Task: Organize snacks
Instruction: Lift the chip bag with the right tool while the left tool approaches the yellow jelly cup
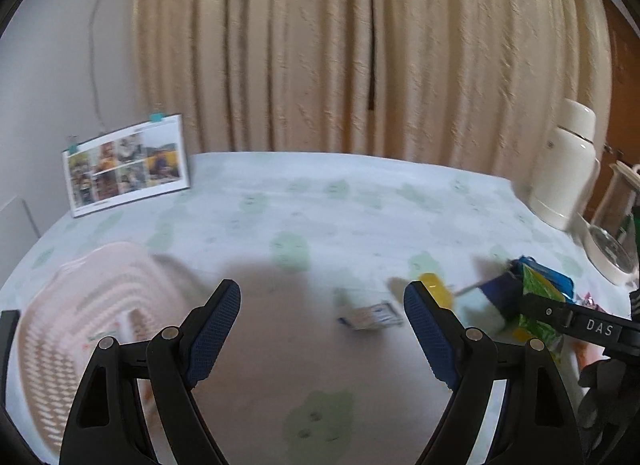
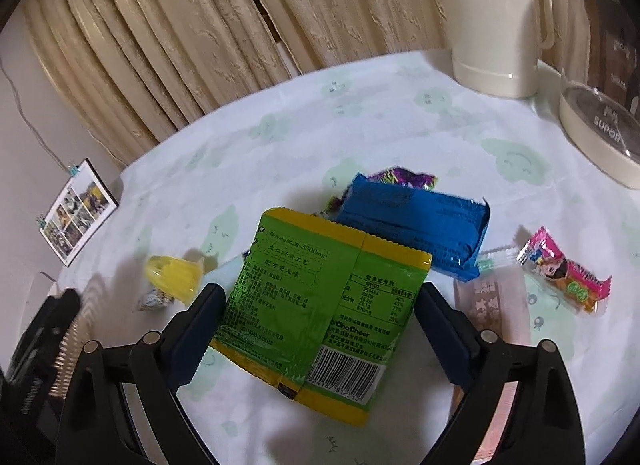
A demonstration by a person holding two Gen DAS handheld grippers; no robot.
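My right gripper (image 2: 322,299) is shut on a green and yellow snack packet (image 2: 320,285) and holds it above the table, its sides pinched between the blue pads. In the left wrist view that packet (image 1: 538,293) hangs at the right, in front of a blue packet (image 1: 556,277). My left gripper (image 1: 322,293) is open and empty over the tablecloth. A pink slatted basket (image 1: 80,325) sits just left of it. A yellow jelly cup (image 1: 434,285) and a small blue-white sachet (image 1: 372,317) lie ahead.
On the cloth lie a blue packet (image 2: 416,221), a purple wrapper (image 2: 400,177), a pink candy wrapper (image 2: 568,277) and a pale brown packet (image 2: 496,305). A cream thermos (image 2: 492,21) and an appliance with a glass lid (image 2: 600,133) stand at the back right. A photo card (image 1: 126,167) leans against the wall.
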